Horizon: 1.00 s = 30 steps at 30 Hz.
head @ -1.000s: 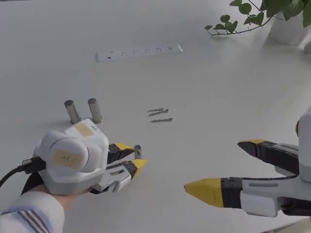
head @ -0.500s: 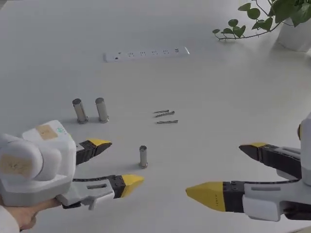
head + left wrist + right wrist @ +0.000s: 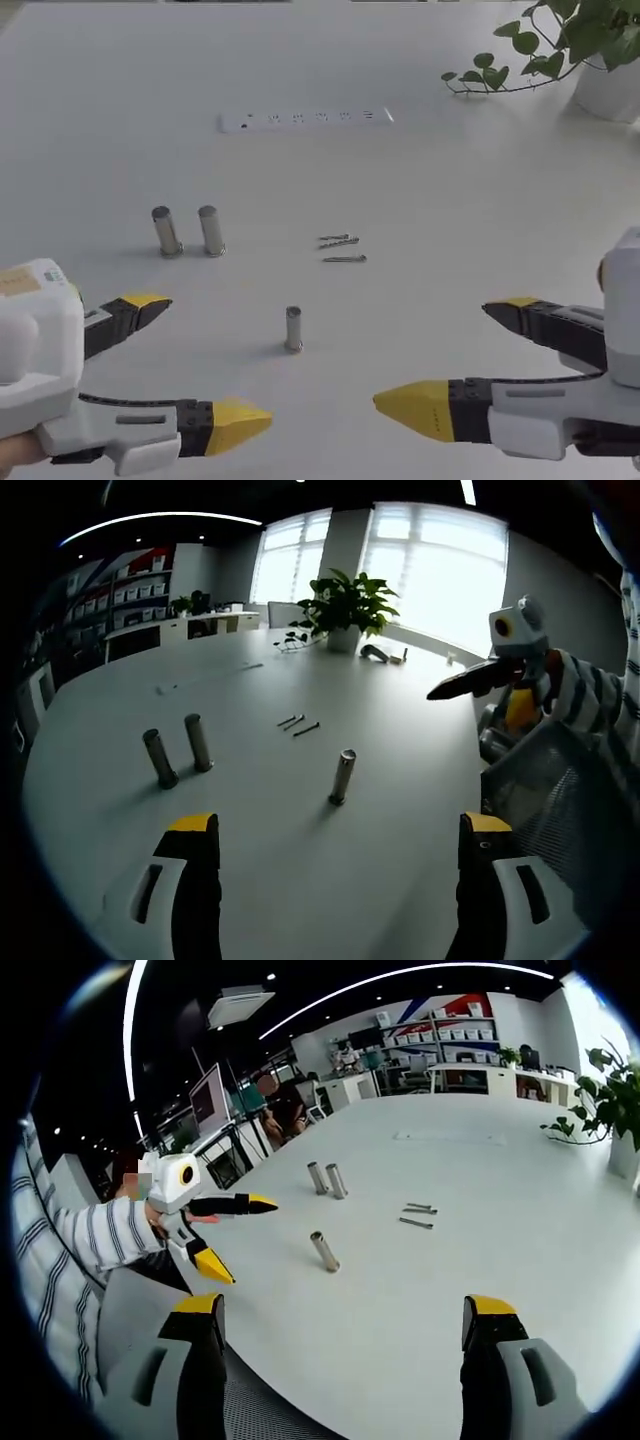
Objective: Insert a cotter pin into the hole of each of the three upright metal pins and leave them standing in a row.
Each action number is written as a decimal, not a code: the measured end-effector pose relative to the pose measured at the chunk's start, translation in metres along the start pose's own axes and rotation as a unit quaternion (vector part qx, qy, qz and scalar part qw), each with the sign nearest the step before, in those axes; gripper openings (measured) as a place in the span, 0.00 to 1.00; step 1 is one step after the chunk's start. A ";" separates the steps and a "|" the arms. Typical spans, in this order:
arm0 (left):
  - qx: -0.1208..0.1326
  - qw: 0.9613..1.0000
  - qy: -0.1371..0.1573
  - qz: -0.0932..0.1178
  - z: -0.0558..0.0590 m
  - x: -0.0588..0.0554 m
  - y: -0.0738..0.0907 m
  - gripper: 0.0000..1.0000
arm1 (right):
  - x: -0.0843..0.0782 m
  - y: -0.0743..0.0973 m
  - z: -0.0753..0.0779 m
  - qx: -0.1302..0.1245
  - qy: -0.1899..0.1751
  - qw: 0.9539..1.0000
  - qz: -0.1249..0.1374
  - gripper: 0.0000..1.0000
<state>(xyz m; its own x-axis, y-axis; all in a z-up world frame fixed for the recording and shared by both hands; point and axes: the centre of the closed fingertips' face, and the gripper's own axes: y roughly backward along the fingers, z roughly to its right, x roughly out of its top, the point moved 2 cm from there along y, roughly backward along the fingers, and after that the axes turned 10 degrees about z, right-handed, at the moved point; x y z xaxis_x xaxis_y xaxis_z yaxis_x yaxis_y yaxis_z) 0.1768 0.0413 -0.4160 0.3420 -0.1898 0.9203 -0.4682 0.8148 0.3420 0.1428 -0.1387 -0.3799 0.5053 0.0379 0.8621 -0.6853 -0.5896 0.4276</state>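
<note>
Head view shows left gripper (image 3: 200, 360) and right gripper (image 3: 437, 355) both spread wide and empty, flanking one upright metal pin (image 3: 293, 328).

Left gripper (image 3: 200, 360): its body is cut by the left and bottom edges of the head view. Right gripper (image 3: 442, 355): the housing runs off the right and bottom edges. Cotter pins (image 3: 342, 247): too small to tell heads from legs, and the upper two nearly merge. Cross holes in the front metal pin (image 3: 293, 328) and the back pair (image 3: 211, 231) can't be resolved in any view. Plant pot (image 3: 610, 85) is clipped at the right edge. Power strip (image 3: 305, 119): sockets too small to count.
</note>
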 end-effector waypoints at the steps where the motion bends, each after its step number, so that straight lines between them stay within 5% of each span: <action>1: 0.005 1.000 0.006 -0.007 0.000 -0.002 0.002 0.99 | 0.001 -0.001 0.000 0.003 0.003 1.000 -0.001 0.98; 8: 0.015 1.000 0.004 -0.018 0.005 -0.011 0.012 0.99 | 0.008 -0.008 0.004 0.015 0.018 1.000 -0.009 0.98; 21: 0.031 0.999 0.039 0.001 0.011 -0.007 0.018 0.99 | 0.034 -0.020 0.021 0.023 0.065 0.997 -0.020 0.95; 30: 0.042 0.998 0.050 0.022 0.013 -0.003 0.021 0.99 | 0.058 -0.036 0.042 0.033 0.109 0.993 -0.032 0.85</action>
<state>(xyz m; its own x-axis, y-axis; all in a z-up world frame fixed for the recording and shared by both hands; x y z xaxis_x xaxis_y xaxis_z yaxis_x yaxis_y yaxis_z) 0.1557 0.0517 -0.4088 0.3970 -0.0956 0.9128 -0.5503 0.7712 0.3201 0.2188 -0.1493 -0.3570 0.4167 0.2457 0.8752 -0.6154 -0.6324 0.4705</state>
